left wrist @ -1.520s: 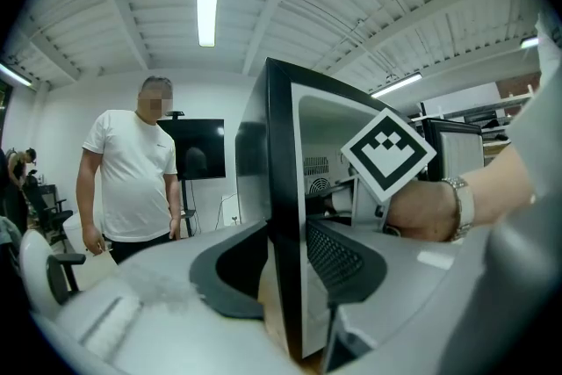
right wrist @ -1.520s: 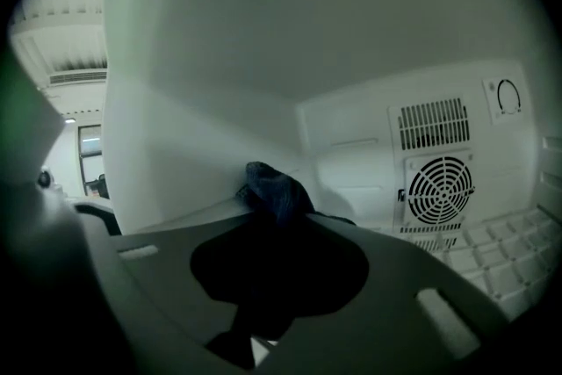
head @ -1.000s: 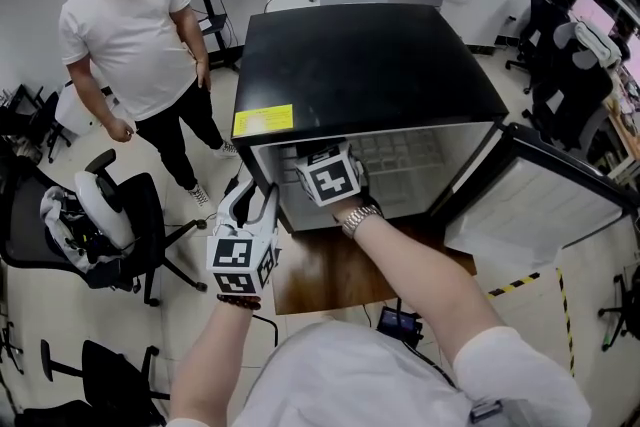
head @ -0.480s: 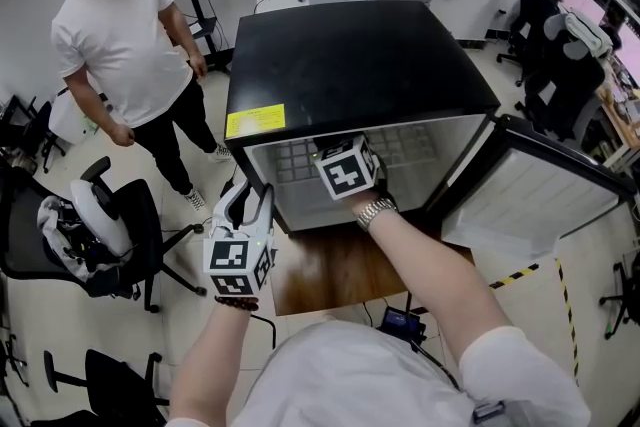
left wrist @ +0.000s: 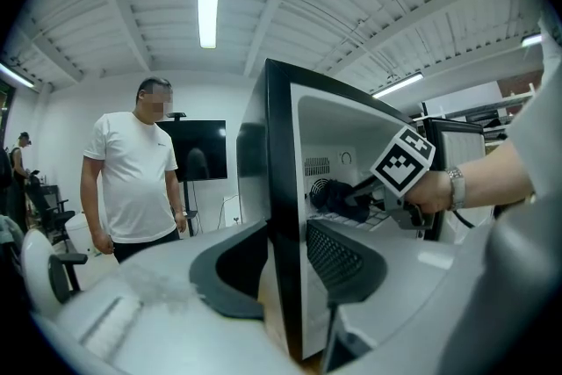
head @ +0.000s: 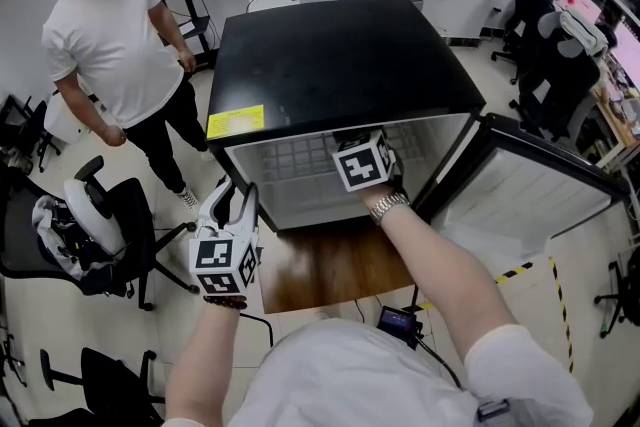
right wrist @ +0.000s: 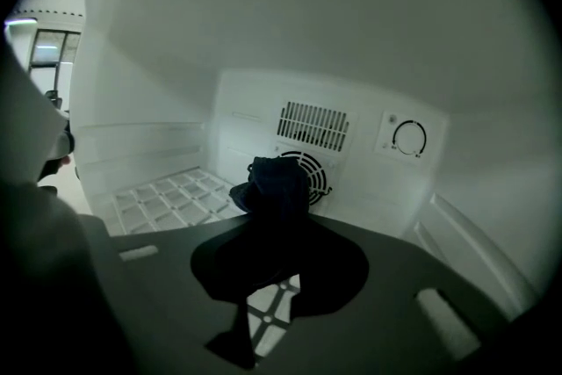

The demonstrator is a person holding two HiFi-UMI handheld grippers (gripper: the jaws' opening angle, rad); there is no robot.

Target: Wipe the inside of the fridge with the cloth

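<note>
Cloth (right wrist: 277, 189) bunched in the clenched right hand-held gripper (right wrist: 279, 233) sits deep in the fridge (head: 340, 55), before the fan grille (right wrist: 322, 177) at twelve o'clock. We should press it flat and sweep toward nine o'clock over the wire shelf (right wrist: 176, 193), while our left hand-held gripper (left wrist: 287, 233) clamps the fridge's side wall.

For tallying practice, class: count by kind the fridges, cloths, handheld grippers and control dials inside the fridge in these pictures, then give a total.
fridge: 1
cloth: 1
grippers: 2, left gripper and right gripper
dial: 1
Total: 5
</note>
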